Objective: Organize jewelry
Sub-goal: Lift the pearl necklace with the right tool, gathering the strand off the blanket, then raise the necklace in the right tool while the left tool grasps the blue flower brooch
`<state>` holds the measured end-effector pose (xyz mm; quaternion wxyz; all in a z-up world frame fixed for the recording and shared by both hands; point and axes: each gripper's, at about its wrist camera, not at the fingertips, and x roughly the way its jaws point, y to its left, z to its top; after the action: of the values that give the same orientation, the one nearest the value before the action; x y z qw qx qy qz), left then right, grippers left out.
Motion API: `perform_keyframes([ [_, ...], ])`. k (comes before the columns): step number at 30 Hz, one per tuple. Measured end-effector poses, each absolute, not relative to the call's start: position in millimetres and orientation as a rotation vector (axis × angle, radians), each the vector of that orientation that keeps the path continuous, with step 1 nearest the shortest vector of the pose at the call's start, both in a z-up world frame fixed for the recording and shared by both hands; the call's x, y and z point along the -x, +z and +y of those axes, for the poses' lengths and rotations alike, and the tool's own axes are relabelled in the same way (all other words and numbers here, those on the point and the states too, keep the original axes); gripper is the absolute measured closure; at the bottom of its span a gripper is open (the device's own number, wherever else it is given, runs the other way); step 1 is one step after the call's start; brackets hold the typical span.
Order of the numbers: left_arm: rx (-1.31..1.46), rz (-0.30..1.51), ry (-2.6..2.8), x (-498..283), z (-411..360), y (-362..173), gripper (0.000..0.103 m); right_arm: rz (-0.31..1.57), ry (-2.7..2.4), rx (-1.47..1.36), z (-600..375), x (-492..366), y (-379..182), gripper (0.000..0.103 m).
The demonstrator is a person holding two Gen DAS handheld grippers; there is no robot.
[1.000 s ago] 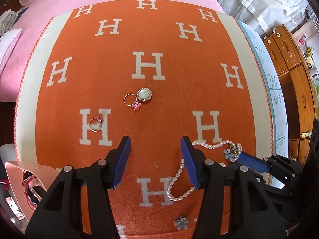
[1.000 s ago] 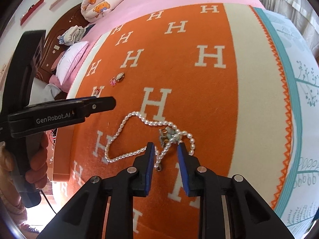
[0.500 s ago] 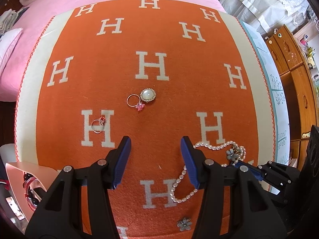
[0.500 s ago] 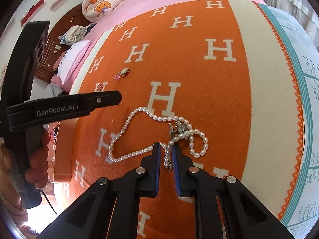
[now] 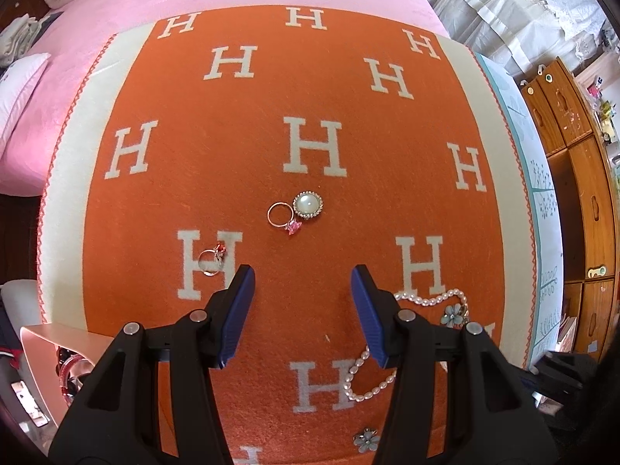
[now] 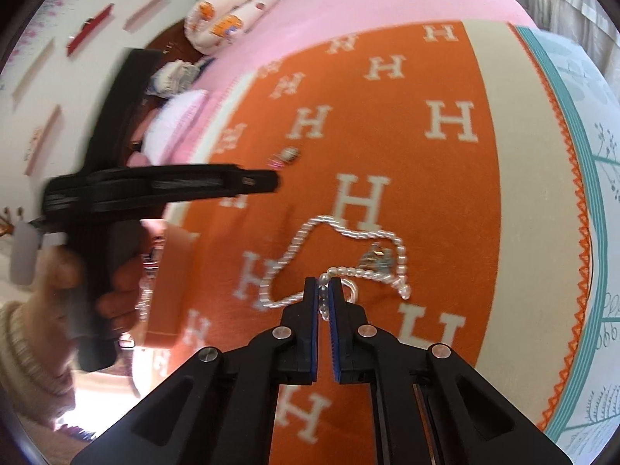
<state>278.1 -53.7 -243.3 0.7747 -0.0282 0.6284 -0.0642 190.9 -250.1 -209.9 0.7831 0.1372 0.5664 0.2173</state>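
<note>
Blanket (image 5: pixel 240 178) orange with cream H letters, my right gripper (image 6: pixel 323 290) pinching the pearl necklace (image 6: pixel 341 232), my left gripper (image 5: pixel 302 275) wide open, empty.

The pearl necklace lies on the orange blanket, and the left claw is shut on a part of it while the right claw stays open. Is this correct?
Not quite: the sides are swapped. In the right wrist view the right claw is shut on the pearl necklace, and in the left wrist view the left claw is open. The necklace does lie on the orange blanket.

right gripper (image 6: pixel 322 294) newly clamped on pearl necklace (image 6: pixel 341 232)
</note>
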Motion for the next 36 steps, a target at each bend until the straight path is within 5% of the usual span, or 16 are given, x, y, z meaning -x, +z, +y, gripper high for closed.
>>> perform_keyframes([
  [18,-0.002,1.445,-0.234,-196.0,-54.9,-235.6,0.055,1.02,0.66,-0.338,-262.7,-136.6,-94.7,0.098],
  [28,-0.003,1.371,-0.21,-232.3,-52.5,-226.1,0.055,0.84,0.71,-0.362,-277.1,-129.0,-23.8,0.098],
  [36,-0.043,1.384,-0.28,-231.1,-66.7,-224.7,0.055,0.831,0.659,-0.39,-298.4,-130.6,-18.7,0.098],
])
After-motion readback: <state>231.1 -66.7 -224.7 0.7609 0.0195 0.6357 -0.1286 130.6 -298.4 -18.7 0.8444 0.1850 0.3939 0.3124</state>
